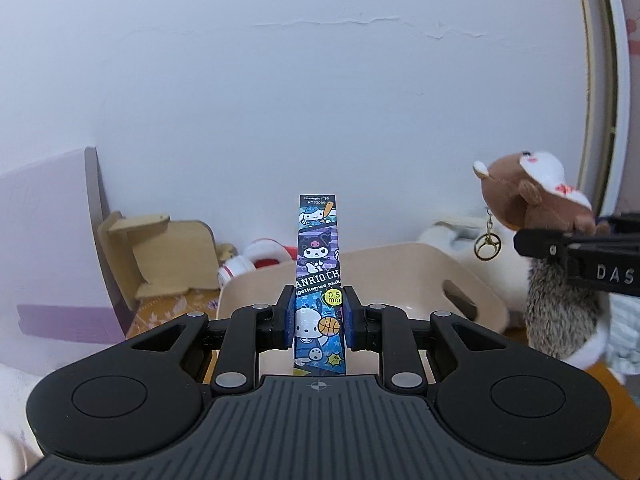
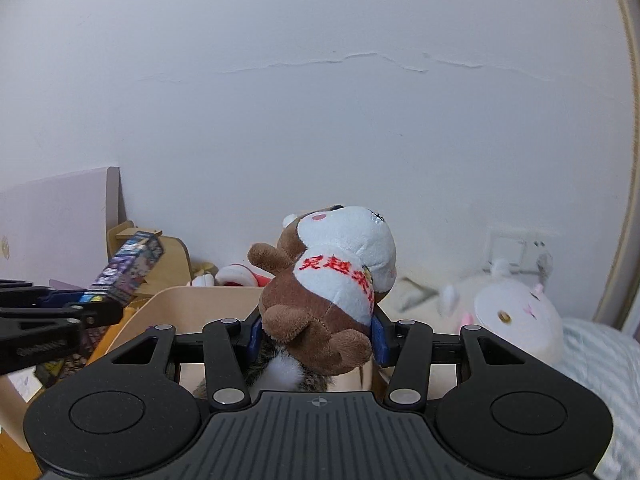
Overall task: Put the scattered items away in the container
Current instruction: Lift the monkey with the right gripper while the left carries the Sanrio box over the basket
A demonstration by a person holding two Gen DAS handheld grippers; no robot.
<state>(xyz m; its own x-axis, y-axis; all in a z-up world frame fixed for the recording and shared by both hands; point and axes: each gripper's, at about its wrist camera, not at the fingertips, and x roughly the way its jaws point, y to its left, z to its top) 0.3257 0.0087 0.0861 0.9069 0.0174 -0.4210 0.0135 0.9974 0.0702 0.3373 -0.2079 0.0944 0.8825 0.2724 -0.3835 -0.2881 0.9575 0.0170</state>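
My left gripper (image 1: 319, 316) is shut on a tall cartoon-printed pen box (image 1: 318, 264), held upright above the near rim of the beige container (image 1: 400, 264). My right gripper (image 2: 316, 330) is shut on a brown and white plush keychain toy (image 2: 332, 280) with red characters, held above the container (image 2: 192, 300). In the left wrist view the toy (image 1: 532, 196) and its gold clasp hang at the right, over the container's right side. In the right wrist view the pen box (image 2: 128, 268) shows at the left in the other gripper.
A furry grey-and-white plush (image 1: 560, 304) stands right of the container. A white plush (image 2: 516, 320) lies on striped bedding at the right. A wooden stand (image 1: 160, 252), a purple board (image 1: 52, 240) and a red-and-white toy (image 1: 256, 260) sit behind, against the white wall.
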